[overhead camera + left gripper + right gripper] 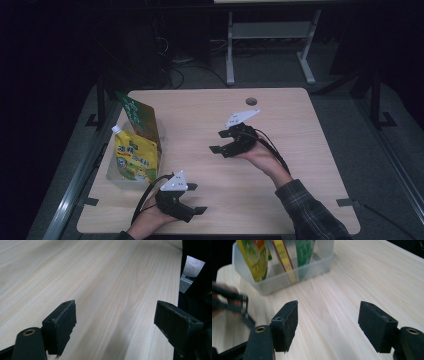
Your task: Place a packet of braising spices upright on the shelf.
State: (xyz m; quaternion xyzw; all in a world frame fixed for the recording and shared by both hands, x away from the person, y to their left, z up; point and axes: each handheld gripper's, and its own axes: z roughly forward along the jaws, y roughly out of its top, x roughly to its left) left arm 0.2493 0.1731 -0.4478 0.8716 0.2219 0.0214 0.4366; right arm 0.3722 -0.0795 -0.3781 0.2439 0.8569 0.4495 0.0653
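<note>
Item: clear plastic rectangular tub (116, 172), translucent, thin-walled, with rounded corners and a soft lip. It sits at the left edge of the pale wood-grain laminate table (300, 150) and serves as the landmark for every place below.

Contents: yellow stand-up refill pouch with a white screw spout (134, 156), leaning at the tub's near end; green printed carton (140, 117), tilted upright at the tub's far end, its top well above the rim. The right gripper view also has a narrow yellow-and-red packet (283, 257) between them inside the tub.

Handling, as judged: the pouch looks soft, glossy film, likely slippery and heavy with liquid, sagging if pinched mid-body. The best hold seems the stiff shoulder just under the spout, or the sealed top seam. The carton looks stiff, light board with flat faces that suit parallel pads. Take it across its narrow sides near the top.

Tools: left gripper (196, 198), black, with a grey three-cornered plate, rests near the tub's front right corner, its jaws spread with nothing between them and bare table under them. Right gripper (220, 141) stands well to the tub's right over mid-table, pointing toward it. Its jaws gape and hold nothing. Their pads (288, 323) are matte, slightly frayed foam-like blocks.
</note>
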